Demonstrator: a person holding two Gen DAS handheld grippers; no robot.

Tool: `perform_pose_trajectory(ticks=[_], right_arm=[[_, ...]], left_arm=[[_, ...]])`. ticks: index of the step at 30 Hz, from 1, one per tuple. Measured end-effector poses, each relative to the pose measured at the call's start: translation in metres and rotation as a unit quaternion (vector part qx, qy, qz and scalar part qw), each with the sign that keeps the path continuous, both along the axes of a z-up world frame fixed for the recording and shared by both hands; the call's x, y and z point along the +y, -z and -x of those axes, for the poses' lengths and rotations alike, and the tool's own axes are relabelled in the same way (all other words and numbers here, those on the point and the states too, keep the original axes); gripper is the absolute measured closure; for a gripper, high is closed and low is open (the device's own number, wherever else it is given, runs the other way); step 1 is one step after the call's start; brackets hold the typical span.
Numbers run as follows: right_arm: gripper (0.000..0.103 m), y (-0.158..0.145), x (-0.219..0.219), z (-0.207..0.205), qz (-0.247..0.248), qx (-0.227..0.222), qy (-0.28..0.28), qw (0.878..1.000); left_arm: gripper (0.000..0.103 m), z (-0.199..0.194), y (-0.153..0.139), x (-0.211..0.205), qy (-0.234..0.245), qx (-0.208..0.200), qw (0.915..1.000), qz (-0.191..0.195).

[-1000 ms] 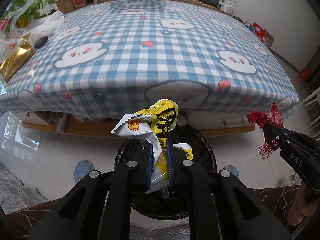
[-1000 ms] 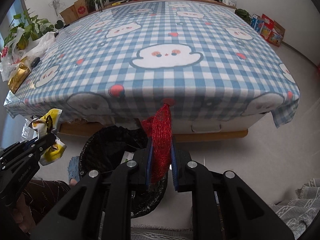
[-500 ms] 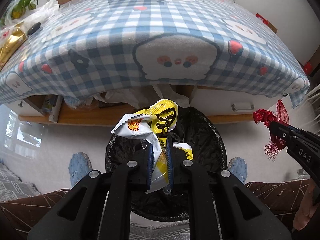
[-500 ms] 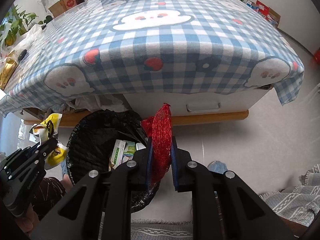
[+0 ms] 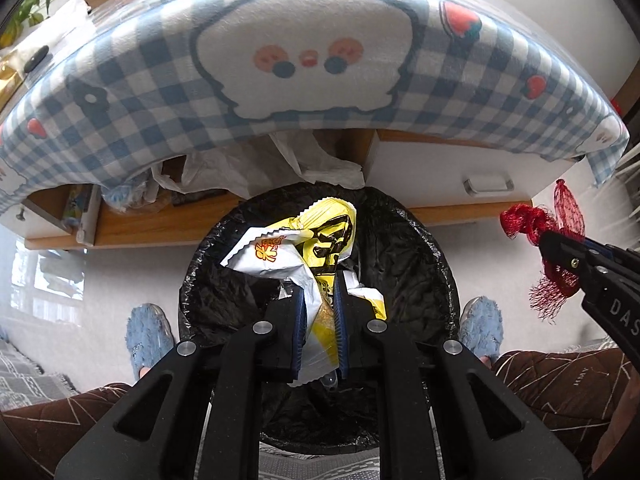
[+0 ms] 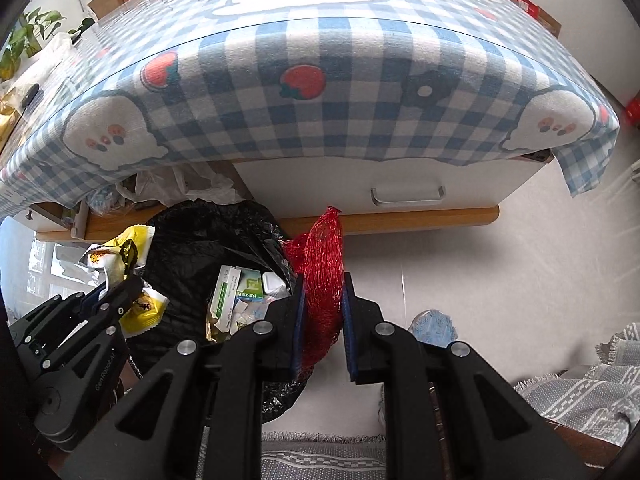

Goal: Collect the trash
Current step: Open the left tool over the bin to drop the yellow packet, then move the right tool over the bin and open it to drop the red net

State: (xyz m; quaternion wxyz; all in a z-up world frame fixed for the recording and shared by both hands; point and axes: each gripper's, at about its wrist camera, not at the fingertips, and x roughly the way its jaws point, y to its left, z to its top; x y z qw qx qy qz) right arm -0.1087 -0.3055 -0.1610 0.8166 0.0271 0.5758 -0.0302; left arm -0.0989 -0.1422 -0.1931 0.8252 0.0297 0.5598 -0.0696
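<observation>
My left gripper (image 5: 320, 292) is shut on a crumpled yellow and white snack wrapper (image 5: 280, 252), held right over the mouth of a round bin with a black liner (image 5: 408, 248). My right gripper (image 6: 323, 280) is shut on a red mesh net bag (image 6: 320, 252), just past the bin's (image 6: 192, 236) right rim and above the floor. Small green and white boxes (image 6: 232, 288) and paper scraps lie inside the bin. Each gripper shows in the other's view: the right gripper (image 5: 560, 248) with its net (image 5: 528, 220), and the left gripper (image 6: 120, 288) with its wrapper (image 6: 116, 248).
A table under a blue checked cloth (image 5: 160, 92) overhangs the bin's far side, with a white drawer (image 6: 406, 196) and a shelf of plastic bags (image 5: 312, 160) beneath. A person's blue slippers (image 5: 148, 332) and brown-trousered legs (image 5: 560, 372) flank the bin. A grey rug (image 6: 580, 392) lies right.
Both grippers have sunk towards the bin, so the table edge now looms above them. The wrapper and the net stay clamped as before.
</observation>
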Motion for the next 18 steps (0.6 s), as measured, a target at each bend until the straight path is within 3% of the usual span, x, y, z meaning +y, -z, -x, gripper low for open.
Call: perform_pose_trajectory(ticks=[6,12,18], right_arm=[[0.088,0.002,0.002,-0.002,0.001,0.002,-0.001,1.000],[0.088,-0.002,0.011,-0.005,-0.010,-0.009,-0.005,1.000],[0.088,-0.007,0.031,-0.010,-0.021,-0.022,-0.022,0.999]], left_arm=[[0.071,-0.001,0.004,0.002,-0.008,-0.005,0.9999,-0.007],[0.035,0.001,-0.002,0.016,-0.022,-0.024,0.9994,-0.007],[0.016,0.001,-0.010,0.047,-0.050,-0.032,0.9982,-0.004]])
